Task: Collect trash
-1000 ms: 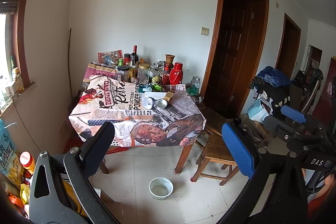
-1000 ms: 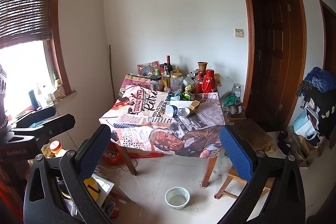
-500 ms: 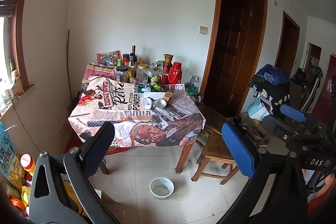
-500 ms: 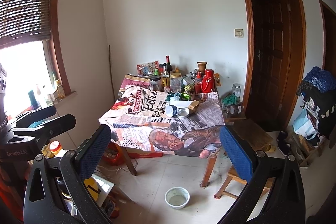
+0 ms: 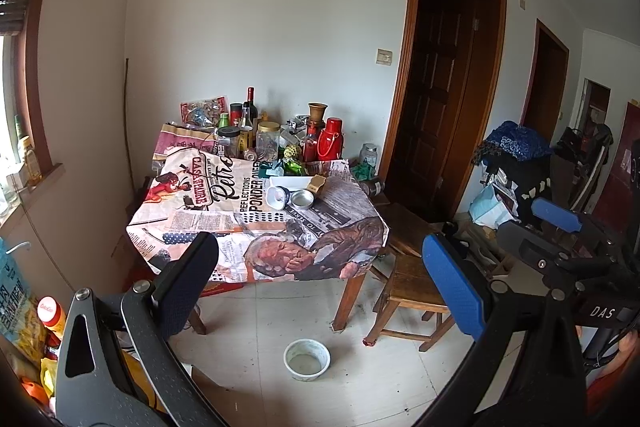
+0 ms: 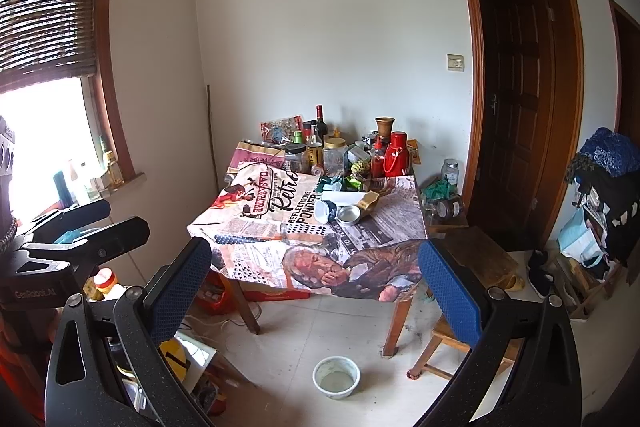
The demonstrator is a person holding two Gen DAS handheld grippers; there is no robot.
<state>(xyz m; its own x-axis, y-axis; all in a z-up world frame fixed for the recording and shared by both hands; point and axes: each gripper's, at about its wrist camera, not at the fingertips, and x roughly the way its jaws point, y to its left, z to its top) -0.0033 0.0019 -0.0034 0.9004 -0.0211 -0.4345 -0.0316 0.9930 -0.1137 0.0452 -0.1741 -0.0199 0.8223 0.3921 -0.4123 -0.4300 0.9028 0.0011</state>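
Left gripper [image 5: 318, 279] spread, level with right gripper [image 6: 314, 285]; both face table [image 5: 208, 215].

Daylight from window [image 6: 44, 131], blown out white; room evenly lit, soft shadows; sharp focus; strong fisheye bending, dark vignette corners.

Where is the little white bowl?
The white bowl sits on the floor in front of the table, near its front right leg and the wooden stool, low in both wrist views.
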